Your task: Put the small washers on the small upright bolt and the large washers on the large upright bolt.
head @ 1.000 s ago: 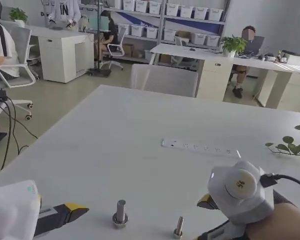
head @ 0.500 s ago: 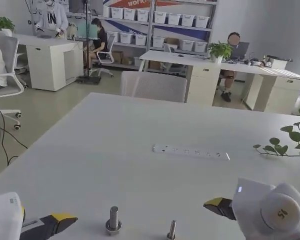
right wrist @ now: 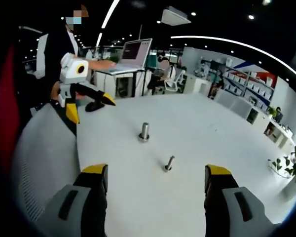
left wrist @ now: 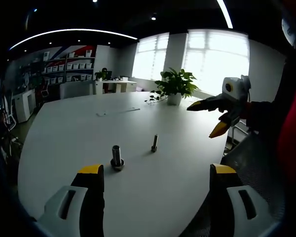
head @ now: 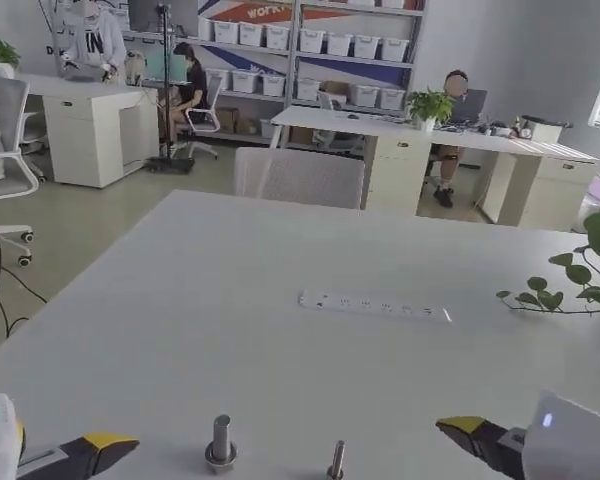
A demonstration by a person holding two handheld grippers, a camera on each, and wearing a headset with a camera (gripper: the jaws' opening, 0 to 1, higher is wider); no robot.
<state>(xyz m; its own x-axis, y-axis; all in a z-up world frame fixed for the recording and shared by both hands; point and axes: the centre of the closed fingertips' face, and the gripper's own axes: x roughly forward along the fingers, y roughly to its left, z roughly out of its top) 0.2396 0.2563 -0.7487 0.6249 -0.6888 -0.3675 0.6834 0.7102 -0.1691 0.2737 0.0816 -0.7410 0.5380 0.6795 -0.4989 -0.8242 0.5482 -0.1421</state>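
Large upright bolt [head: 220, 443] and small upright bolt [head: 336, 461]: both stand on the white table [head: 280, 290], close to my edge of it. In the head view the large one is on the left, and the two are apart. A wider collar [left wrist: 117, 166] rings the foot of the large bolt. I cannot tell whether it is a washer or the bolt's own head.

Left gripper [left wrist: 156, 170]: held off to the left of the bolts and clear of both. Its yellow-tipped jaws are spread wide with nothing between them.

Right gripper [right wrist: 156, 171]: held off to the right of the bolts and likewise touching neither. Its jaws are also wide apart and empty.

Beyond the bolts, a power strip [head: 374, 306] lies flat at mid-table. A leafy sprig [head: 555, 295] trails over the table's right edge.
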